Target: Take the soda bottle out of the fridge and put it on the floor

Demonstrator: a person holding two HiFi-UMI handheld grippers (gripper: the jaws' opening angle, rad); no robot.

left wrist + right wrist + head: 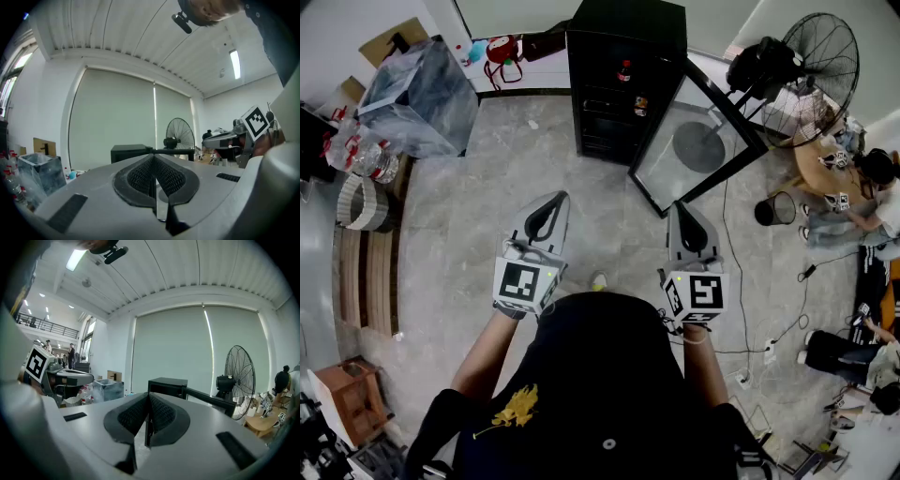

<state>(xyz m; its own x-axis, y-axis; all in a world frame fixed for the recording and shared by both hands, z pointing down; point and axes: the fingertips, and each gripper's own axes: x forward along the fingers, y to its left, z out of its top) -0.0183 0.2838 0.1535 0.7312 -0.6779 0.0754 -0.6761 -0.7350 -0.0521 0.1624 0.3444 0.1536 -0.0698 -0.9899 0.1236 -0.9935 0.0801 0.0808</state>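
1. Lower centre-left of the head view: left gripper (553, 199), pointing up-frame above the floor (469, 234), touching nothing.
2. In the left gripper view: fingers (140, 176) pressed together at the tips, nothing between them.
3. Lower centre-right of the head view: right gripper (681, 208), roughly parallel to the left one, its tip near the lower corner of the door (698, 141) in the frame, not touching it.
4. In the right gripper view: fingers (161, 414) likewise closed tight, holding nothing.
5. Top centre of the head view: black fridge (623, 37), standing open, door swung out toward the lower right.
6. Inside the fridge, on an upper shelf: soda bottle (625, 71), with red on it, well apart from both grippers.
7. On a shelf just below: a second small drink (640, 105), too small to tell more.
8. Upper right: fan (820, 66) beside the door; below it, a black bin (776, 208) on the floor.
9. Upper left: plastic-wrapped box (417, 94), with water bottles (361, 155) just beside it at the left edge.
10. Right edge: seated people (872, 202), near a low round table.
11. Bottom centre: dark shirt (600, 375), between the two forearms.
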